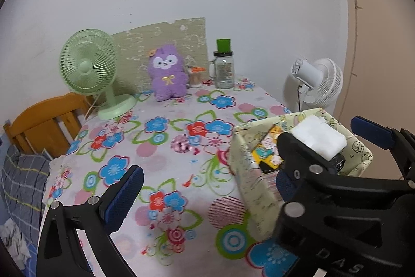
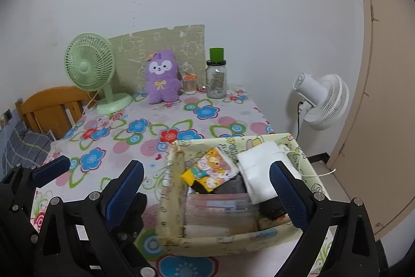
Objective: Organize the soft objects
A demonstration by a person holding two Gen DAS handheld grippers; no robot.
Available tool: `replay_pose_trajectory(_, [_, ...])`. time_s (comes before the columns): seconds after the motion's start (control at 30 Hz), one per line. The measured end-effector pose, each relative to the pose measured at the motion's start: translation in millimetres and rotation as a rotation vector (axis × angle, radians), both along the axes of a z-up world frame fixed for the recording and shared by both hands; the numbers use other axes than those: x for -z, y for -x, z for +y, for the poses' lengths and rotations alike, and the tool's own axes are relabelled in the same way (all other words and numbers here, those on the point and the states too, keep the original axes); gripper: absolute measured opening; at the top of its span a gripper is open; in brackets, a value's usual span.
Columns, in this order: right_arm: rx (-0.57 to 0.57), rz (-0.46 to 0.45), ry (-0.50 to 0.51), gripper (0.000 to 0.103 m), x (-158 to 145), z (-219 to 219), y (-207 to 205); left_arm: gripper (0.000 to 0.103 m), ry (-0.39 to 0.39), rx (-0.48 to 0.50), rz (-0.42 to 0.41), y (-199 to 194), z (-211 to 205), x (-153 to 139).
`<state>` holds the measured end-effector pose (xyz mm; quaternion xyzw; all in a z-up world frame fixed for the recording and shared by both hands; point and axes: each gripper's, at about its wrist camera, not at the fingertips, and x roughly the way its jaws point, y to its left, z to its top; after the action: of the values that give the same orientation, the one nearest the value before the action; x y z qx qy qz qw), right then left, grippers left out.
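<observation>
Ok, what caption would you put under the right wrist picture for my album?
Open right tool over a box of soft things on a flowery table, purple plush at the back.

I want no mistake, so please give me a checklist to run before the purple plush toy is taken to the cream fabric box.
1. Right gripper open and empty: ok.
2. Left gripper open and empty: ok.
3. Purple plush toy upright, nothing lying on it: ok.
4. Way across the flowered tablecloth free: ok.
5. Room left in the crowded cream fabric box: cannot tell.
6. Clear space around the toy, with a small cup close beside it: not ok.
</observation>
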<state>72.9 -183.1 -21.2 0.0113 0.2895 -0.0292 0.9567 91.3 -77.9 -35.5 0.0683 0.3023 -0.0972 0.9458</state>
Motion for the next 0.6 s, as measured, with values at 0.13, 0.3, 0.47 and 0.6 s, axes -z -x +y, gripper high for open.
replay_pose_trajectory(0.13, [-0.015,-0.011,0.006,0.101,-2.7,13.2,4.1,0.103,0.008,-0.029,-0.013,5.6,17.0,-3.6])
replay_pose_trajectory(0.3, [-0.034,-0.028,0.006,0.101,-7.0,27.8,9.8,0.103,0.017,-0.069,-0.033,13.1,39.5,-8.2])
replay_pose_trajectory(0.47, [-0.046,-0.052,0.008,0.102,-14.0,41.0,16.5,0.103,0.032,-0.114,-0.059,22.3,64.5,-14.5])
replay_pose_trajectory(0.6, [-0.054,-0.073,0.008,0.102,-20.2,50.0,23.7,0.103,0.046,-0.147,-0.078,30.3,81.5,-19.2])
